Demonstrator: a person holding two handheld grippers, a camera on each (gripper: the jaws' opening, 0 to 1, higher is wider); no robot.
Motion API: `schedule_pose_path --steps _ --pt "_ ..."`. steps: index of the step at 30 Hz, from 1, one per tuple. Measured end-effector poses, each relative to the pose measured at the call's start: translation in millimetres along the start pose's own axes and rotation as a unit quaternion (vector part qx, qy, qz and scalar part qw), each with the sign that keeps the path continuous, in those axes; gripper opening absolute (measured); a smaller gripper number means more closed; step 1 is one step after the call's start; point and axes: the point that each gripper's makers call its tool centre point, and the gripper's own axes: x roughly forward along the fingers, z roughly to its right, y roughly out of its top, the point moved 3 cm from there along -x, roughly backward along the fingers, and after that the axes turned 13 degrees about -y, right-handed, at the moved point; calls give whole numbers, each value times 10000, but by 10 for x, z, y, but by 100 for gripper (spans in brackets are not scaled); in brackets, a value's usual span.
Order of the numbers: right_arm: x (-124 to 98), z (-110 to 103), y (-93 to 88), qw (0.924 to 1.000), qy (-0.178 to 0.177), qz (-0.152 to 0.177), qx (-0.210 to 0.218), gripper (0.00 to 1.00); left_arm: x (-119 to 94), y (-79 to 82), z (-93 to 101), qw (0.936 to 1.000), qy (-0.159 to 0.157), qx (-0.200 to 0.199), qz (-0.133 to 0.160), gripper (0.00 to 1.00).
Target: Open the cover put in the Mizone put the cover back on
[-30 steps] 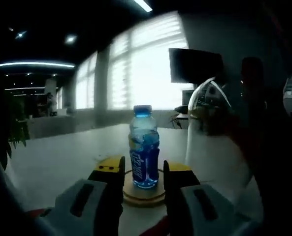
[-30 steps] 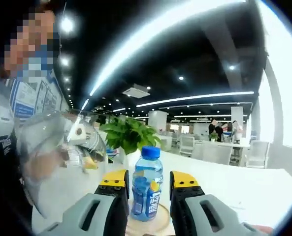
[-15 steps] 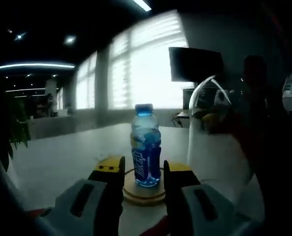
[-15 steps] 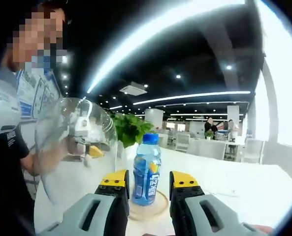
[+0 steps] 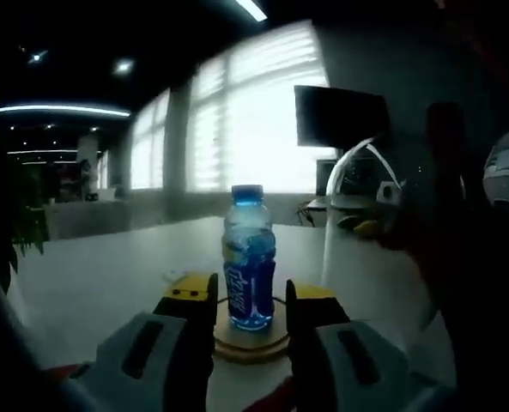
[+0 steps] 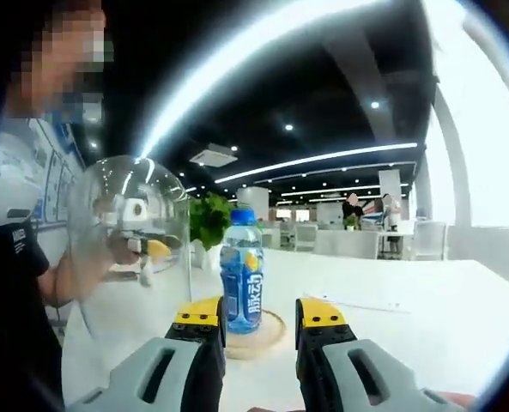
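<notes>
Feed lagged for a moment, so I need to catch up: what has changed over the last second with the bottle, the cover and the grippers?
Little has changed. The clear dome cover is still held up beside the wooden base, not over it; its shifts may be camera motion. The Mizone bottle still stands upright on the base. The left gripper and right gripper stay open, holding nothing.

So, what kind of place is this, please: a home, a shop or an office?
Most likely an open-plan office. The right gripper view shows long ceiling light strips and rows of desks and chairs behind the white table. The left gripper view shows a dark monitor beside big blinded windows.
</notes>
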Motion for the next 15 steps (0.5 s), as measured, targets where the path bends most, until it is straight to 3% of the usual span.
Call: schedule_pose_path --steps 4,15 --pt "-25 29 -75 10000 -23 -35 -13 25 -98 -84 68 9998 -1 -122 143 25" --pt "-24 59 -340 9997 -53 -112 189 24 -246 -394 219 9996 4 -270 100 26"
